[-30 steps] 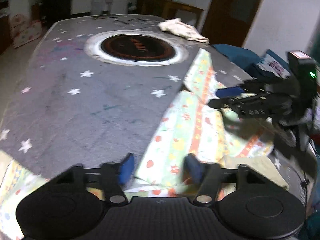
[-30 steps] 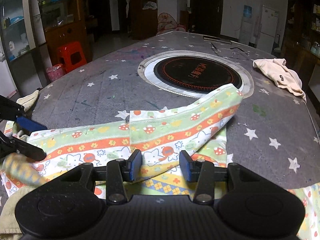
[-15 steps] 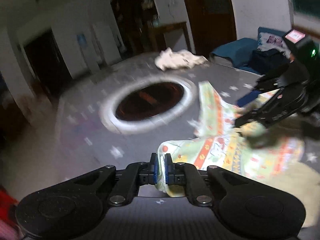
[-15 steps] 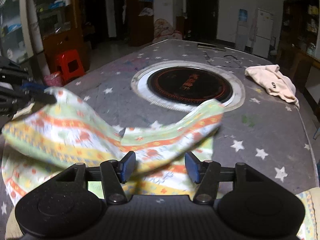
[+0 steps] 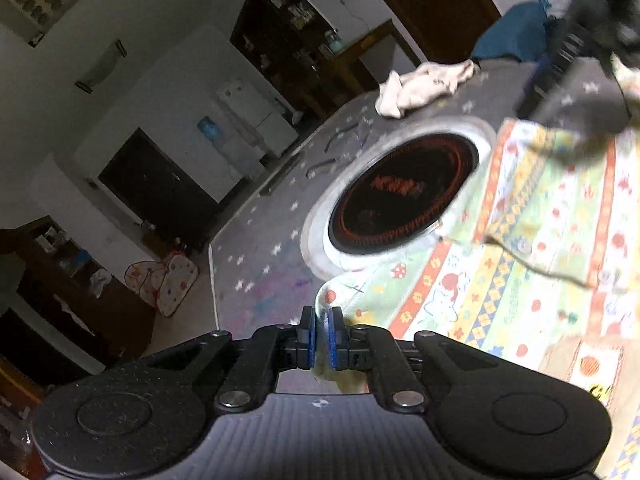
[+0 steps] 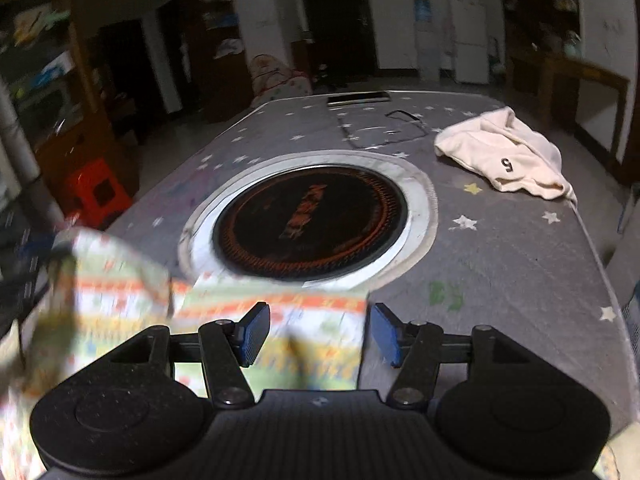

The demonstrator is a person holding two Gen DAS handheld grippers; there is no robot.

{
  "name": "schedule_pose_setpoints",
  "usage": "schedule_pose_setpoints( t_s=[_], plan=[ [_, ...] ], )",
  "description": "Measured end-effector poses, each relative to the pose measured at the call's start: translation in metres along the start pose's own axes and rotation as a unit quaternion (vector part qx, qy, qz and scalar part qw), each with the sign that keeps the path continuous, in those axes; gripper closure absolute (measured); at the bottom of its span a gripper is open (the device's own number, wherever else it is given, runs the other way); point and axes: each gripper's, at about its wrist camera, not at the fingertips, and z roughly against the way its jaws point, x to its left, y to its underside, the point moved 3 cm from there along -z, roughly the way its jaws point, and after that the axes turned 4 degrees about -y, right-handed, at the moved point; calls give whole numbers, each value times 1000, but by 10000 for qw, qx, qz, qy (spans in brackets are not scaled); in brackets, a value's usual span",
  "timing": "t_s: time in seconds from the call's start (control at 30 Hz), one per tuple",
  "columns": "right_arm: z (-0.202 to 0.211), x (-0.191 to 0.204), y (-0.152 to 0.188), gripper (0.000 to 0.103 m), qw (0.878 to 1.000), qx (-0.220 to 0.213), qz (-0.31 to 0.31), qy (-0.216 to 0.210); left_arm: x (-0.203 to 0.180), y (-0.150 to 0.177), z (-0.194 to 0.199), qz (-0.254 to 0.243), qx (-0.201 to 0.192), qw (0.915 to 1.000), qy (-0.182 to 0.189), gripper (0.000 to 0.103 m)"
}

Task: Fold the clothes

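Left gripper has its blue pads pressed together on a corner of the patterned garment, which spreads from the pinch toward 2 o'clock across the grey star-print table, its stripes and long axis running the same way. Garment's far edge overlaps the rim of the round cooktop. Right gripper has its fingers spread wide, hovering over the blurred garment's near edge. Cream cloth lies crumpled at 1 o'clock beyond the cooktop, well apart from the garment.
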Motion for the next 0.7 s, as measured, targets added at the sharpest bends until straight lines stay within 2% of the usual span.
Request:
schedule_pose_setpoints(
  t_s=[0.1,0.23,0.3,0.33,0.37,0.43,0.5,0.6,0.7],
  plan=[
    [-21,-13,-10,46,9994,123,-334,-39,-6,7,-12,-99,100,9999,-1,96],
    [-46,-24,-12,48,9966,446,-682,-118,-6,12,-23,14,181,9998,-8,96],
    [-52,-23,-9,55,9957,562,-704,-222,-5,11,-26,66,144,9999,-32,96],
    [-53,-22,-8,61,9954,606,-693,-284,-5,10,-28,88,121,9999,-40,96],
    [-54,-21,-7,73,9953,623,-659,-329,-5,10,-29,99,105,9999,-38,96],
    [-54,-17,-6,86,9959,586,-568,-388,-4,7,-31,110,50,9999,-56,96],
    [-43,-11,-8,89,9977,306,-454,-405,-3,3,-31,144,-51,9998,-124,96],
    [-14,0,-12,90,9976,-573,-138,-351,3,-4,-27,277,-317,9987,-302,96],
    [0,4,-8,88,9922,-1230,181,-32,2,-9,-35,287,-468,9975,-452,96]
  ],
)
